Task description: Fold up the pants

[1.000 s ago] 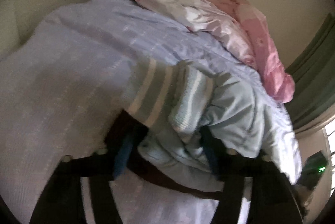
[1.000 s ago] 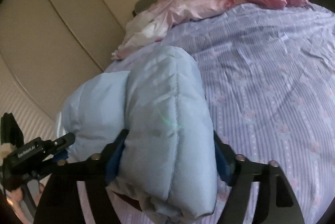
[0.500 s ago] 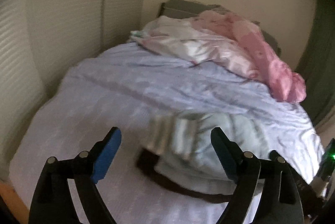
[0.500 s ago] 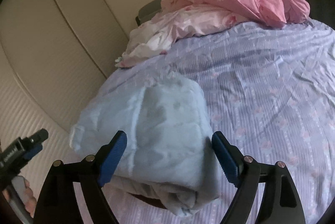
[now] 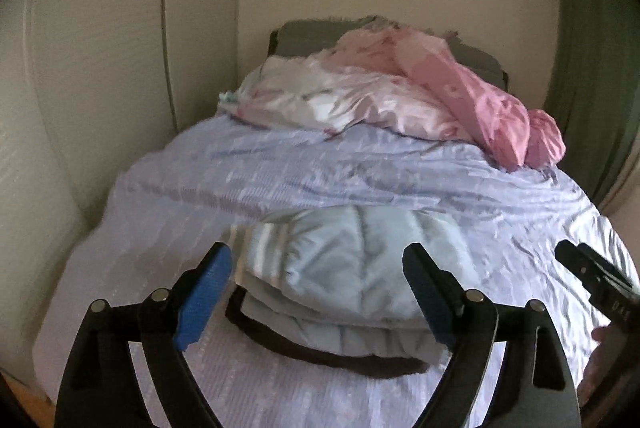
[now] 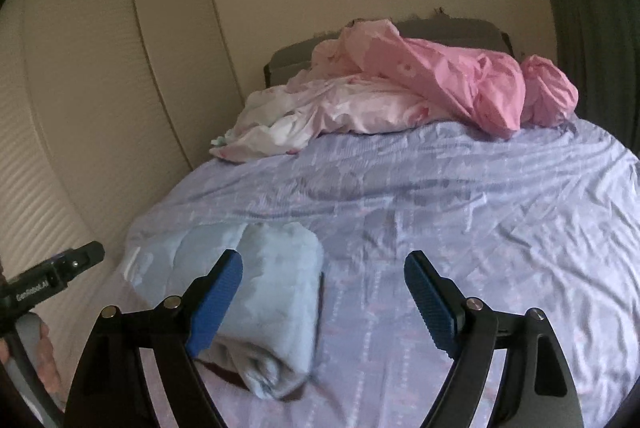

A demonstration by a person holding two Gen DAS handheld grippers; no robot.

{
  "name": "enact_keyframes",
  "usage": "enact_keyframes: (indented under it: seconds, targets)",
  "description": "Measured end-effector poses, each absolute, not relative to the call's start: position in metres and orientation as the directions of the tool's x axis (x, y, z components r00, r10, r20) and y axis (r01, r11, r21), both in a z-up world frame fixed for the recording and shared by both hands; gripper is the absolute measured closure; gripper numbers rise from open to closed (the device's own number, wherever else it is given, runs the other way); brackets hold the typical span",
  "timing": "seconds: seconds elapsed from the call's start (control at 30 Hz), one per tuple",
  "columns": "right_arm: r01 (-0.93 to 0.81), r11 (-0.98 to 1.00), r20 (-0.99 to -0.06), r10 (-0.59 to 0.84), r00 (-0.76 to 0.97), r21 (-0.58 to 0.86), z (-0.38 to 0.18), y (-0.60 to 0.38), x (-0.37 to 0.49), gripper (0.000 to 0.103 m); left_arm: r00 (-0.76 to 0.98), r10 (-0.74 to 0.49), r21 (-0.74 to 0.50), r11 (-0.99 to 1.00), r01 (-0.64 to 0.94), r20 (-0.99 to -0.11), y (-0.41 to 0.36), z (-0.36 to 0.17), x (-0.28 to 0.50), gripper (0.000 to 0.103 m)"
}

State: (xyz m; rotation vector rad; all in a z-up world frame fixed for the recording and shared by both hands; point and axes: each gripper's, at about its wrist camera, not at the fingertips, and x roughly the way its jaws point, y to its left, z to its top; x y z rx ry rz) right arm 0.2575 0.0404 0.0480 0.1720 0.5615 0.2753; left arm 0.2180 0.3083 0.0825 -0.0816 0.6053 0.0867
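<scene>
The left gripper [image 5: 316, 288] is wide open at the bottom of the frame. Folded light blue pants [image 5: 352, 264] lie on the purple bed sheet [image 5: 320, 176]. A pink blanket [image 5: 480, 100] sits at the upper right.

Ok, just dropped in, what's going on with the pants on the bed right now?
A person holds a two-finger gripper in each hand over a bed with a lilac sheet. The light blue pants lie folded in a compact bundle near the foot of it. The left gripper and right gripper are both open and empty, held clear above the bundle. Crumpled pink bedding sits at the headboard end.
</scene>
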Motion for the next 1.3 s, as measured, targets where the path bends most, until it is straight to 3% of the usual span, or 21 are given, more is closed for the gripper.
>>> enact_keyframes:
  seconds: [0.23, 0.4, 0.47, 0.53, 1.3]
  targets:
    - [-0.233, 0.955, -0.497, 0.295, 0.816, 0.185, 0.06, -0.013, 0.204, 0.019, 0.838, 0.005, -0.034, 0.999, -0.028, -0.546, 0.247, 0.097, 0.156, 0.001]
    - [-0.232, 0.966, -0.481, 0.26, 0.838, 0.118, 0.068, -0.05, 0.149, 0.019, 0.839, 0.004, 0.016, 1.0, 0.005, -0.545, 0.204, 0.095, 0.113, 0.001]
    - [-0.223, 0.969, -0.477, 0.246, 0.844, 0.105, 0.07, -0.062, 0.129, 0.008, 0.834, 0.001, 0.02, 1.0, 0.012, -0.552, 0.193, 0.093, 0.1, 0.001]
    - [-0.215, 0.972, -0.465, 0.234, 0.854, 0.093, 0.071, -0.073, 0.11, 0.005, 0.83, -0.002, 0.014, 1.0, 0.011, -0.558, 0.184, 0.09, 0.085, 0.001]
    - [-0.103, 0.992, -0.485, 0.128, 0.865, 0.079, 0.033, -0.137, -0.038, 0.005, 0.824, -0.025, -0.003, 1.0, 0.028, -0.566, 0.116, 0.045, -0.039, 0.0]
